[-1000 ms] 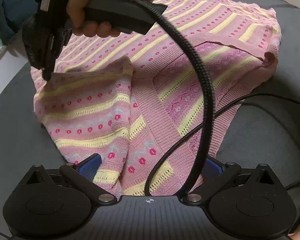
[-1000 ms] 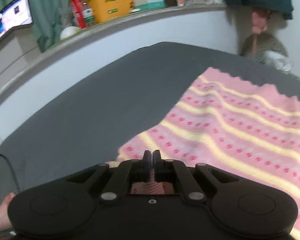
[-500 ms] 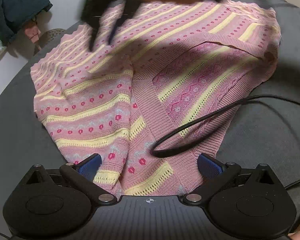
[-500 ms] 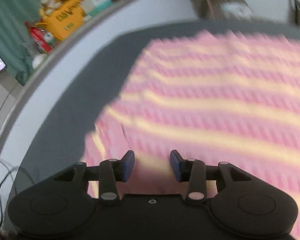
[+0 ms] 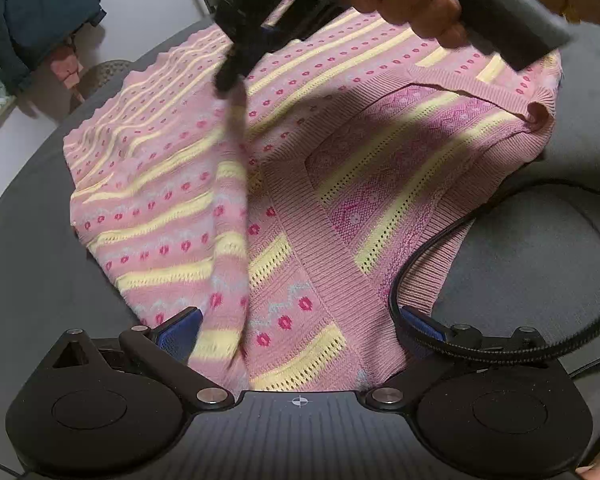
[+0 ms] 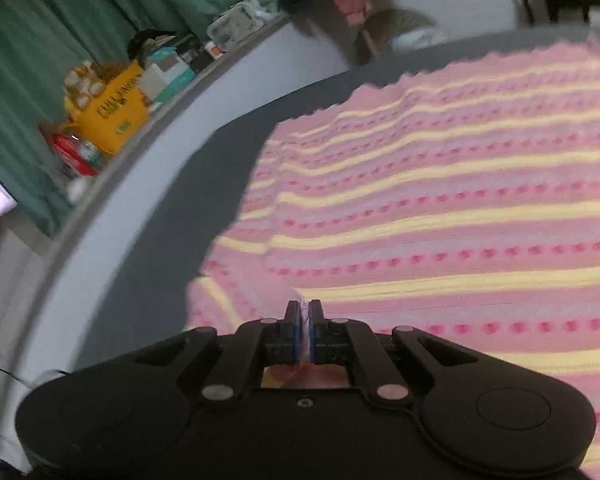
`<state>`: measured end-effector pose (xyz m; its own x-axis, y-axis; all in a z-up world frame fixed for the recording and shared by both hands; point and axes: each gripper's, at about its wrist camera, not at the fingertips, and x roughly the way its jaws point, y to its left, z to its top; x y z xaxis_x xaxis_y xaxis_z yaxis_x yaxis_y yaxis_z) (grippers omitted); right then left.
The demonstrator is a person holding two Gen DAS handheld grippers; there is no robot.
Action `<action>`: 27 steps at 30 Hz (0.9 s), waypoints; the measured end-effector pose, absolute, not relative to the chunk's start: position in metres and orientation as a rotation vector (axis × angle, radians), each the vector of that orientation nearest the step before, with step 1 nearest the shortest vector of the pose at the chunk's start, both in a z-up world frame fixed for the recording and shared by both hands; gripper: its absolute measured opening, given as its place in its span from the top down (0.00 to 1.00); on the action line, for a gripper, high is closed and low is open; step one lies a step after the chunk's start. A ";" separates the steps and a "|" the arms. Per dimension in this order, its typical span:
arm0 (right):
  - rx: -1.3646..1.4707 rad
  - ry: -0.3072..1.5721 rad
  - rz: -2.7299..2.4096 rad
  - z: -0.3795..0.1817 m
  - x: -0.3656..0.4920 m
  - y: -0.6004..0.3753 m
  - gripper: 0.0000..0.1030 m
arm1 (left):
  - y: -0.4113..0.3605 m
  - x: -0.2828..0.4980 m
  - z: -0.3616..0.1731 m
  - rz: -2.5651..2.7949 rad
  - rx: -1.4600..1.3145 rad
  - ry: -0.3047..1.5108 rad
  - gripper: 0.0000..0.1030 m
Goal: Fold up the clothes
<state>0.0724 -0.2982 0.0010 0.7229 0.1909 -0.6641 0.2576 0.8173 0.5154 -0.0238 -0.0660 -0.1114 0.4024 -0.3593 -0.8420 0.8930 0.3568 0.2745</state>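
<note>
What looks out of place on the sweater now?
A black cable lies across the right edge of the sweater and loops over the open left gripper. It could catch in a fold. The right gripper pinches sweater fabric.

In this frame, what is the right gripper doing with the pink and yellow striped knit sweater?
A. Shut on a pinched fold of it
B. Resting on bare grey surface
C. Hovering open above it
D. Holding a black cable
A: the right gripper is closed, with fabric of the pink and yellow striped knit sweater squeezed between its blue pads.
</note>
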 end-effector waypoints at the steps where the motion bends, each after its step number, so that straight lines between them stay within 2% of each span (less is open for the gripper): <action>1: 0.618 0.808 -0.054 -0.006 0.075 -0.298 0.96 | -0.066 -0.024 -0.111 -0.920 0.833 0.767 0.00; 4: 0.674 0.858 -0.036 -0.023 0.076 -0.306 0.92 | -0.065 -0.023 -0.111 -0.921 0.831 0.769 0.00; 5: 0.686 0.846 -0.031 -0.022 0.073 -0.309 0.87 | -0.065 -0.023 -0.111 -0.921 0.831 0.769 0.00; 6: 0.687 0.835 -0.033 -0.018 0.068 -0.313 0.75 | -0.064 -0.023 -0.111 -0.922 0.832 0.769 0.00; 7: 0.679 0.812 -0.038 -0.011 0.060 -0.317 0.70 | -0.065 -0.023 -0.111 -0.921 0.832 0.771 0.00; 11: 0.650 0.733 -0.148 0.024 0.010 -0.357 0.66 | -0.067 -0.022 -0.111 -0.921 0.838 0.779 0.00; 13: 0.692 0.681 -0.300 0.041 -0.031 -0.392 0.61 | -0.068 -0.019 -0.110 -0.920 0.834 0.801 0.00; 14: 0.727 0.645 -0.398 0.050 -0.059 -0.413 0.52 | -0.068 -0.018 -0.110 -0.921 0.831 0.816 0.00; 15: 0.756 0.618 -0.494 0.056 -0.085 -0.433 0.47 | -0.068 -0.016 -0.110 -0.922 0.828 0.832 0.00; 21: 0.892 0.579 -0.914 0.057 -0.210 -0.511 0.47 | -0.061 -0.002 -0.105 -0.932 0.797 0.972 0.00; 27: 1.148 0.526 -1.015 0.029 -0.263 -0.524 0.47 | -0.055 0.009 -0.072 -0.894 0.744 1.001 0.00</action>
<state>-0.2635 -0.5242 0.0288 0.4778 -0.3843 -0.7900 0.8670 0.0616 0.4944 0.0093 -0.0550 -0.0719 0.2627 -0.2773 -0.9242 0.8872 0.4460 0.1184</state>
